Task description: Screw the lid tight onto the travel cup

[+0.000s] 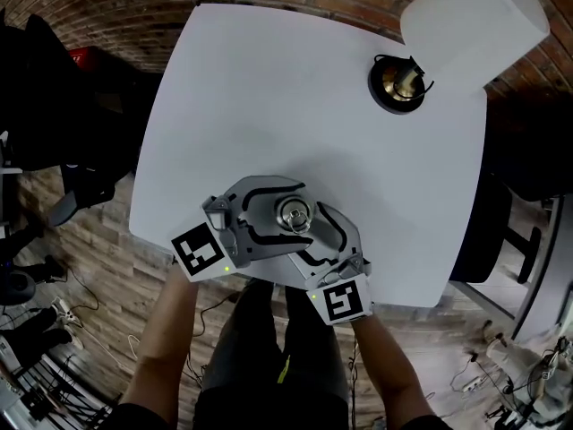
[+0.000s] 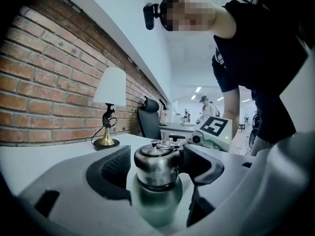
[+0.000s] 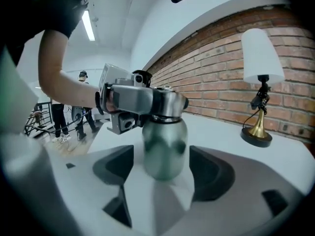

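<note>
Steel lid (image 2: 156, 156), rounded and shiny with a small fitting on top, sits on the travel cup (image 3: 164, 149), whose body is a dull grey-green. The cup stands upright on the white bench (image 1: 269, 106), well apart from the lamp (image 1: 400, 81), towards the person's edge. The left claw (image 2: 155, 163) brackets the lid, jaws apart, with a slim gap showing at each pad. The right claw (image 3: 162, 173) sits lower round the body, jaws also apart and not pressing. In the right gripper view the left claw crosses in front of the lid. Behind the lamp runs a brick wall (image 2: 44, 82). Count: one cup, one lid, one lamp, two claws
</note>
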`<action>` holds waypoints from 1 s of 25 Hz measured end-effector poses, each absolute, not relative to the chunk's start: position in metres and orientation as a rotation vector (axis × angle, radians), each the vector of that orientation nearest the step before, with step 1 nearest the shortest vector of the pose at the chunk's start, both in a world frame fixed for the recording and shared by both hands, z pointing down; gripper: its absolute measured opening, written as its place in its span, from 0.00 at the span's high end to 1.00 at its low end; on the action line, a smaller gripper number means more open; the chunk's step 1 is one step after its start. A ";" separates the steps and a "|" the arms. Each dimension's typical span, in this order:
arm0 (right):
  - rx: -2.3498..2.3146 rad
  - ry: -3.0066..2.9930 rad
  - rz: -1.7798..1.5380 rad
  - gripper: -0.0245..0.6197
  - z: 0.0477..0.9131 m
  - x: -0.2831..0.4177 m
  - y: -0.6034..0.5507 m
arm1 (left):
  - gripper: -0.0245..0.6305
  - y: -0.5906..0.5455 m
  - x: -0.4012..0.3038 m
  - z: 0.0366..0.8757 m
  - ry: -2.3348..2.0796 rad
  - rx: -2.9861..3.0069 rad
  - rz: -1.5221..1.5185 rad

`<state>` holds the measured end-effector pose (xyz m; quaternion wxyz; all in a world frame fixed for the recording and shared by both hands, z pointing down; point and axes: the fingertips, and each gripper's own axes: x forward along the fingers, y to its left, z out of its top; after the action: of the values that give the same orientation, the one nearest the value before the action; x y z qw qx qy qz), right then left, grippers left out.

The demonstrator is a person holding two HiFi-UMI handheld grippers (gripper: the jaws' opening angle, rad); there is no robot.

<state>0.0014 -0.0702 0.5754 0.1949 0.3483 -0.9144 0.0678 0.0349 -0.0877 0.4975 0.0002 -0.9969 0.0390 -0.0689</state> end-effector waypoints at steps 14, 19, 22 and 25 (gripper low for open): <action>1.121 -2.506 0.298 0.54 0.556 0.027 -0.067 | 0.43 -0.093 0.011 0.463 0.500 -3.216 -0.184; 1.224 -2.447 0.274 0.79 0.533 0.044 -0.059 | 0.51 -0.081 -0.006 0.442 0.626 -3.198 -0.184; 1.302 -2.409 0.268 0.92 0.516 0.057 -0.056 | 0.68 -0.073 -0.015 0.438 0.678 -3.158 -0.241; 1.377 -2.387 0.284 0.94 0.499 0.071 -0.055 | 0.80 -0.071 -0.019 0.433 0.726 -3.127 -0.275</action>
<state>0.0715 -0.0549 0.4990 0.1846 0.4885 -0.8469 0.1007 -0.0193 -0.0709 0.4326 -0.0403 -0.9697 0.2253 -0.0853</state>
